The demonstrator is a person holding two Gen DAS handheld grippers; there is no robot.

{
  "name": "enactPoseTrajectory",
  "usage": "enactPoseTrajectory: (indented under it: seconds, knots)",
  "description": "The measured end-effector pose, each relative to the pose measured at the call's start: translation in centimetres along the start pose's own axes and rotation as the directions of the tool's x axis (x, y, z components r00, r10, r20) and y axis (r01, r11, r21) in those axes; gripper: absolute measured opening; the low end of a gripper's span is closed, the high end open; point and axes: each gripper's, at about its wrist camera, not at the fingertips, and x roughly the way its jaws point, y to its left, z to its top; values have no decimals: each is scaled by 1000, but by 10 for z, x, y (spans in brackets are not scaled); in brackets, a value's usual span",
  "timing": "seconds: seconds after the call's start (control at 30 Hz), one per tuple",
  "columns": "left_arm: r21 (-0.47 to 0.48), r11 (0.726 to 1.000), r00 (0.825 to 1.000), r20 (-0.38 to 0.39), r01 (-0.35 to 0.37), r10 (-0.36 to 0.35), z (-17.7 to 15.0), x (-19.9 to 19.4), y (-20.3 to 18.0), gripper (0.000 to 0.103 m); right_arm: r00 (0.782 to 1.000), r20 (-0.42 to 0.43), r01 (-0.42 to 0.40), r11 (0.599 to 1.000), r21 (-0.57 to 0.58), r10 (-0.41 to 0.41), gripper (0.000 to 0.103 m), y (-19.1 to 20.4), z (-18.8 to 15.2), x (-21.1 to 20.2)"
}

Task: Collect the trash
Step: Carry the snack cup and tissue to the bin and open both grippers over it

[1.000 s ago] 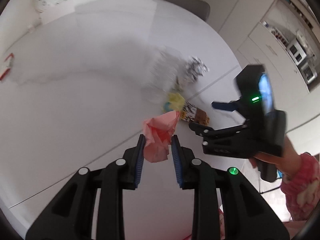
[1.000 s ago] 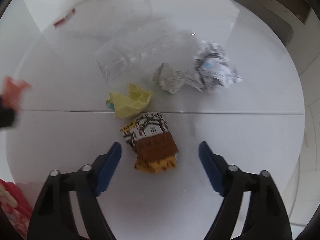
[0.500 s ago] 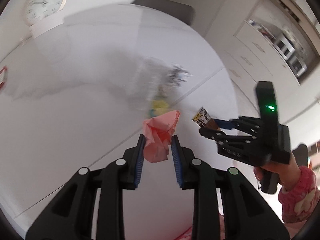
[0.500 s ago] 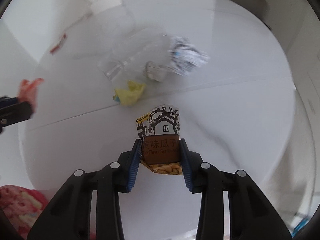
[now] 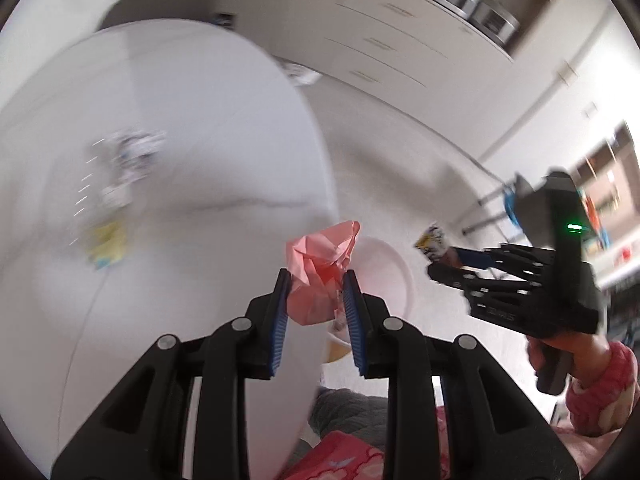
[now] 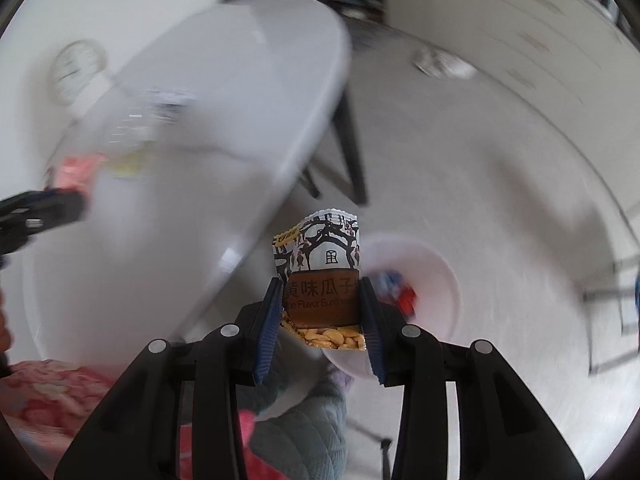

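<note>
1. The left wrist view shows the left tool (image 5: 314,304) clenched on a crumpled pink paper (image 5: 320,264) at frame centre, over the right edge of the white tabletop (image 5: 192,128), where blurred scraps lie at left; a white bin (image 5: 390,270) sits just behind the paper.
2. Only that view shows the whole right tool (image 5: 434,258) from the side, at right of frame, off the tabletop.
3. The right wrist view alone makes the print legible: the right tool (image 6: 320,312) grips a sunflower seed packet (image 6: 320,276) upright between its blue pads, the bin (image 6: 436,280) just right of it on the floor.
</note>
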Motion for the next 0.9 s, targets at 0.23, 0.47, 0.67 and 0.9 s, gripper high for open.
enactPoseTrajectory:
  seconds: [0.23, 0.47, 0.67, 0.9]
  knots:
    - [150, 988, 996, -91, 26, -12, 12, 36, -56, 26, 987, -154, 61, 989, 136, -40, 82, -48, -30, 63]
    - [208, 975, 982, -183, 78, -40, 17, 74, -95, 27, 988, -116, 122, 969, 214, -98, 96, -77, -45, 37]
    - [238, 965, 972, -228, 109, -53, 22, 104, -125, 26, 990, -40, 143, 958, 249, -137, 96, -101, -52, -8]
    - [255, 955, 953, -293, 151, -73, 14, 126, -148, 66, 987, 20, 145, 946, 290, -157, 100, -117, -55, -37]
